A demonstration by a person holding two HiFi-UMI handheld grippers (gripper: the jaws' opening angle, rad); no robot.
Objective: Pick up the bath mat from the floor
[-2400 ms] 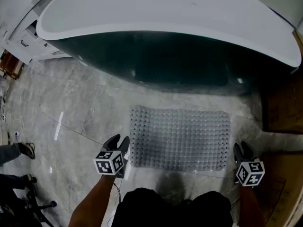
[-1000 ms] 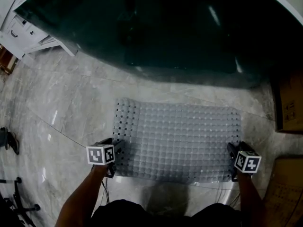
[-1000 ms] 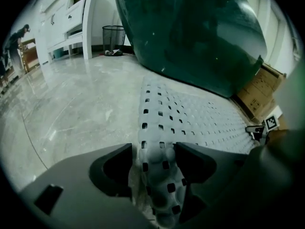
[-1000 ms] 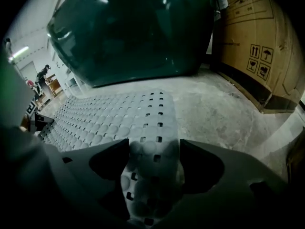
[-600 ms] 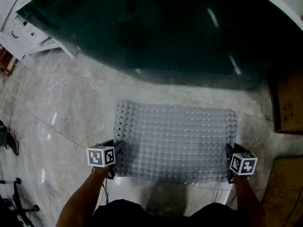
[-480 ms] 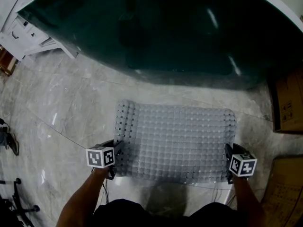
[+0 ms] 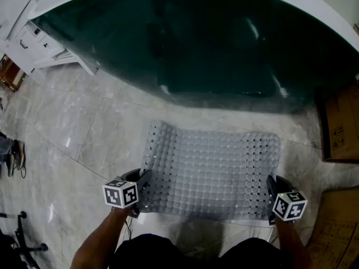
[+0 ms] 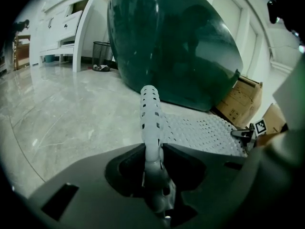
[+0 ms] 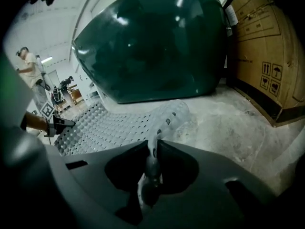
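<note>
As their jaws have just been squeezing shut, the left gripper [image 7: 140, 188] pinches the bath mat [image 7: 210, 170] at its near left corner, the right gripper [image 7: 270, 190] at its near right. That is low in the middle of the frame, far edge on the floor [image 7: 84, 122]. It looks soft, floppy, light, so the corners suit. Its long side runs left to right along the tub [image 7: 196, 49]
</note>
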